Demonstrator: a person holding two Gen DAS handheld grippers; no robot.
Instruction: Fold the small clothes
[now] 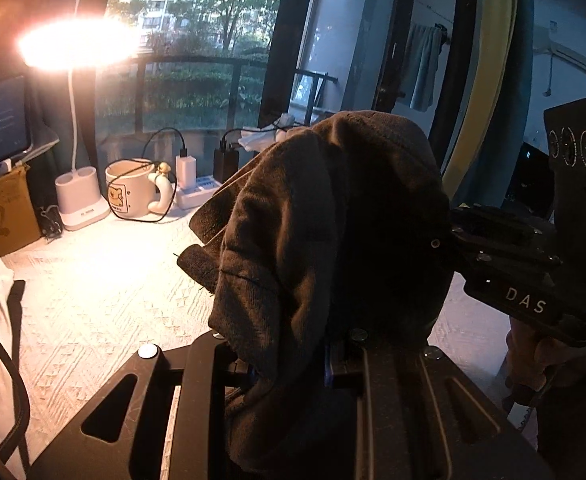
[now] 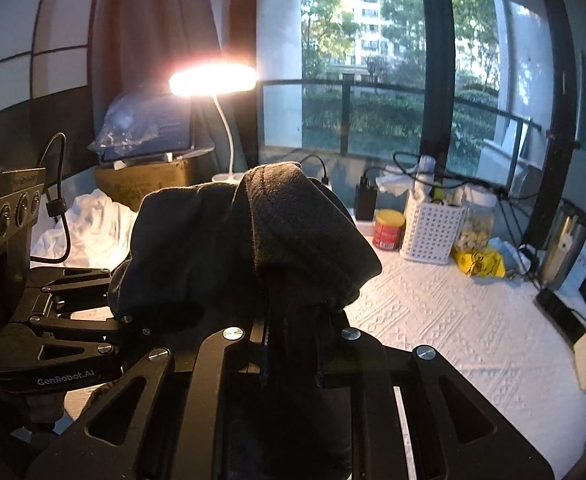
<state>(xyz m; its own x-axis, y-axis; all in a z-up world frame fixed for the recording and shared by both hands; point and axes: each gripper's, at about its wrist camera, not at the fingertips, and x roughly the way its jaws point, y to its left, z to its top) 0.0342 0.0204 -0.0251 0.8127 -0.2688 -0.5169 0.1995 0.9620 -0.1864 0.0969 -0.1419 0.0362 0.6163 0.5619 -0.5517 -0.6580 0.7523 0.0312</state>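
A dark, thick small garment [image 1: 313, 240] hangs bunched in the air above the white textured table cover [image 1: 93, 280]. My left gripper [image 1: 289, 360] is shut on one part of it, and the cloth drapes over and hides the fingertips. The right gripper [image 1: 453, 236] comes in from the right, its tips buried in the same cloth. In the right wrist view the garment [image 2: 253, 240] folds over my right gripper [image 2: 293, 344], which is shut on it. There the left gripper [image 2: 121, 312] grips the cloth's left side. A white garment [image 2: 93, 224] lies crumpled at the left.
At the back stand a lit desk lamp [image 1: 77, 44], a mug [image 1: 133, 188] and chargers with cables [image 1: 185, 168]. Back right are a red can [image 2: 389, 230], a white basket [image 2: 429, 228], a jar [image 2: 475, 224], a yellow bag [image 2: 479, 262] and a kettle [image 2: 565, 240].
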